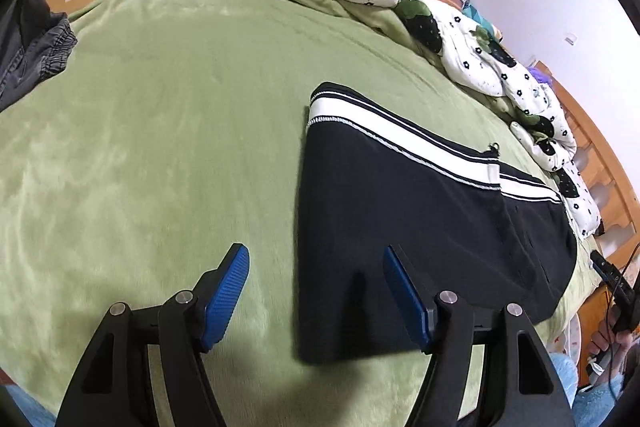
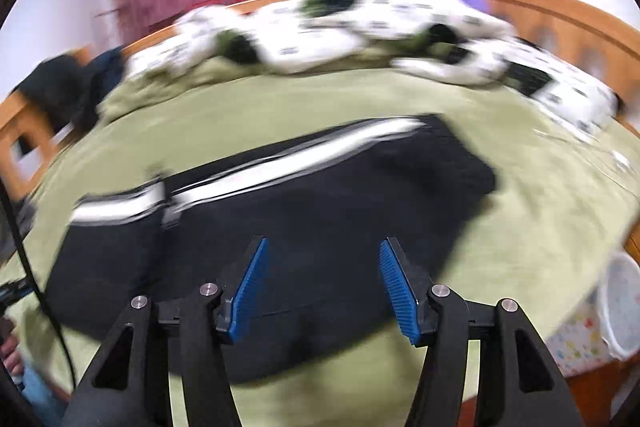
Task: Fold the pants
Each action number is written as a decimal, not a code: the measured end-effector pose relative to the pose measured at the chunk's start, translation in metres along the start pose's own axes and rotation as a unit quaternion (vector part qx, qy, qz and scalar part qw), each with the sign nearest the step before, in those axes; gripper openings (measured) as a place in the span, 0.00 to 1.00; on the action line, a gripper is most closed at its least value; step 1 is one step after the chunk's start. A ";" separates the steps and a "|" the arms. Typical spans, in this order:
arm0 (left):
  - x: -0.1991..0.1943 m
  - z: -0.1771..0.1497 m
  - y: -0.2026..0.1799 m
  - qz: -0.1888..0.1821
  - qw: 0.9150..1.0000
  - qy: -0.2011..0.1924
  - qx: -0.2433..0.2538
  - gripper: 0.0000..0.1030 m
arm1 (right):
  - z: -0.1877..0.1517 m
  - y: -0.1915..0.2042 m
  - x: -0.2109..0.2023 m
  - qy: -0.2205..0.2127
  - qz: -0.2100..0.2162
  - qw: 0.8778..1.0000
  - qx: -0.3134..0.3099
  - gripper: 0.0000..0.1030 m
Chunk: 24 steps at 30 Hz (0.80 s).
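right view blurred: folded pants (image 2: 304, 211) (stripe smeared) under parted fingers (image 2: 250, 291).

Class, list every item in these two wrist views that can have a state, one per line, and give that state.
black pants: folded over, lying flat on the bed
left gripper: open, holding nothing
right gripper: open, holding nothing, above the pants
green blanket: spread fairly smooth
floral quilt: bunched up along the far edge
grey garment: crumpled at the bed's edge
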State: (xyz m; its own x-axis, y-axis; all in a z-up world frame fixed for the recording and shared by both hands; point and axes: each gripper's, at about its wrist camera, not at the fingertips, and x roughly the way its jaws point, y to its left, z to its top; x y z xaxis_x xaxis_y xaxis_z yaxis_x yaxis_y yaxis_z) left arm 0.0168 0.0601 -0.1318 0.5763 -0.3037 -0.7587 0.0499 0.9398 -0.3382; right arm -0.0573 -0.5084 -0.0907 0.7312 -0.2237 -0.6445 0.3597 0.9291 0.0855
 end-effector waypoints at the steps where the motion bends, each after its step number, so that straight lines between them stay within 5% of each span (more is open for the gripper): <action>1: 0.004 0.004 0.001 -0.001 1.000 0.005 0.000 0.64 | 0.000 -0.019 0.007 0.002 -0.014 1.000 0.022 0.55; 8: 0.035 0.024 0.005 -0.016 0.999 0.029 -0.008 0.64 | -0.001 -0.090 0.063 0.027 0.034 0.988 0.151 0.56; 11: 0.052 0.033 0.008 -0.024 0.999 0.044 -0.018 0.65 | 0.002 -0.091 0.083 0.029 0.078 0.982 0.168 0.56; 19: 0.086 0.051 0.013 -0.059 0.996 0.060 -0.021 0.64 | 0.012 -0.082 0.140 0.054 0.079 0.978 0.186 0.56; 21: 0.089 0.053 0.017 -0.077 0.995 0.059 -0.037 0.62 | 0.018 -0.086 0.143 0.047 0.071 0.975 0.207 0.44; 23: 0.092 0.055 0.018 -0.090 0.993 0.066 -0.047 0.32 | 0.020 -0.090 0.143 0.037 0.077 0.969 0.231 0.32; 24: 0.096 0.055 0.017 -0.104 0.990 0.080 -0.051 0.25 | 0.022 -0.088 0.139 0.030 0.081 0.970 0.228 0.23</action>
State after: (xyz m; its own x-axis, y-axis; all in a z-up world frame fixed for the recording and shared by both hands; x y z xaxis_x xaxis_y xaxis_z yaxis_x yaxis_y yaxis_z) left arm 0.1178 0.0552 -0.1793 0.4255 -0.5176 -0.7423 0.0675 0.8362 -0.5443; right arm 0.0255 -0.6282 -0.1710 0.7698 -0.0559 -0.6358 0.4718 0.7207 0.5079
